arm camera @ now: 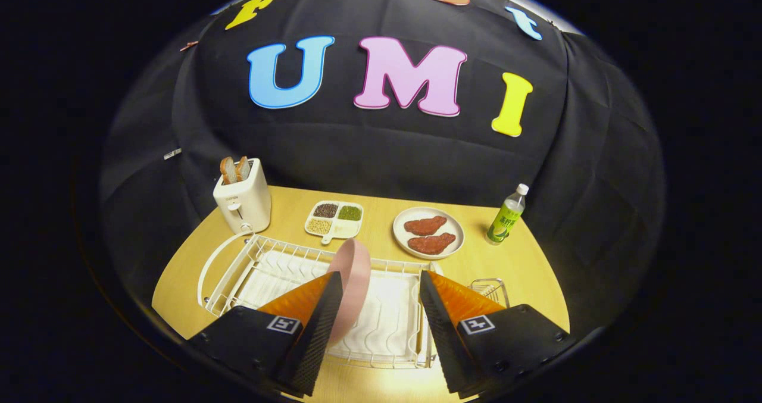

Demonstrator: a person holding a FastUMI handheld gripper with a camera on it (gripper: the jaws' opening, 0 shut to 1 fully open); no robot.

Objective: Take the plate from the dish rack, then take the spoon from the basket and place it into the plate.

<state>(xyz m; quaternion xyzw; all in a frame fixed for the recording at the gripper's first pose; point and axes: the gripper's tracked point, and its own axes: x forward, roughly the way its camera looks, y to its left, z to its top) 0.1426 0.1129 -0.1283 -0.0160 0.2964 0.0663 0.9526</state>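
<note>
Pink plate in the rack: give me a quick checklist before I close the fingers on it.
1. Round pink plate upright on edge in white wire dish rack: ok.
2. Gripper open: ok.
3. Plate between the fingers: ok, but it sits close against the left finger.
4. Right finger touching plate: not ok, a gap remains.
5. Plate's lower rim free of the rack wires: cannot tell.

1. I'm looking at a mock kitchen in a recording booth: black cloth wall (417,153) behind a wooden table (524,266).
2. Kitchen props: toaster (243,203) with bread, dish rack (268,272), meat dish (428,233), drink bottle (506,215).
</note>
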